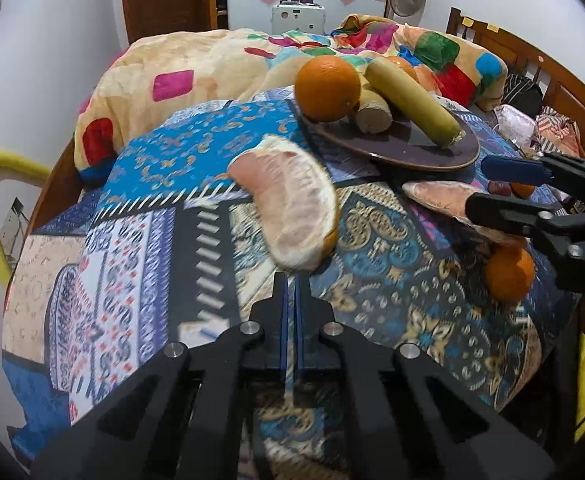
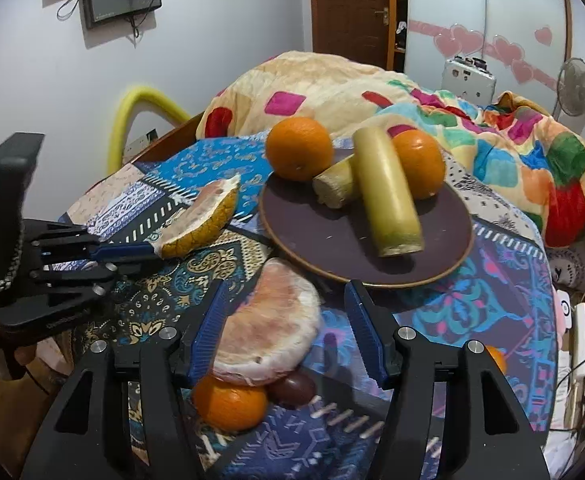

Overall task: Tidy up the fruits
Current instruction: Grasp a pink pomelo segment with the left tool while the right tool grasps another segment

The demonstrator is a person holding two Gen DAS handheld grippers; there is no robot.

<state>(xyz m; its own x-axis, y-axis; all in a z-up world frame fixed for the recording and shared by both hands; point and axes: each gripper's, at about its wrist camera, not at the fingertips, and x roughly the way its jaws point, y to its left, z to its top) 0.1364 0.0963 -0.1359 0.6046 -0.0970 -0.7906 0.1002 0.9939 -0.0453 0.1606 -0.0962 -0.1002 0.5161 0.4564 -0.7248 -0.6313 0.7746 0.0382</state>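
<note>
left tool [image 1: 291, 280]: closed, pinching pomelo wedge [image 1: 292, 204] by its end
right tool [image 2: 288, 332]: open around pomelo slice [image 2: 270, 324]
plate [image 2: 332, 252]: two oranges, two cane pieces

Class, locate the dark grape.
In the right wrist view, the grape lies low centre, between the right gripper's open fingers, beside the small orange.

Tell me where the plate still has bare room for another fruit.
The brown plate is bare along its near-left part, in front of the left orange and left of the long yellow stalk. Its far half is crowded: two oranges and two stalks touching.
</note>
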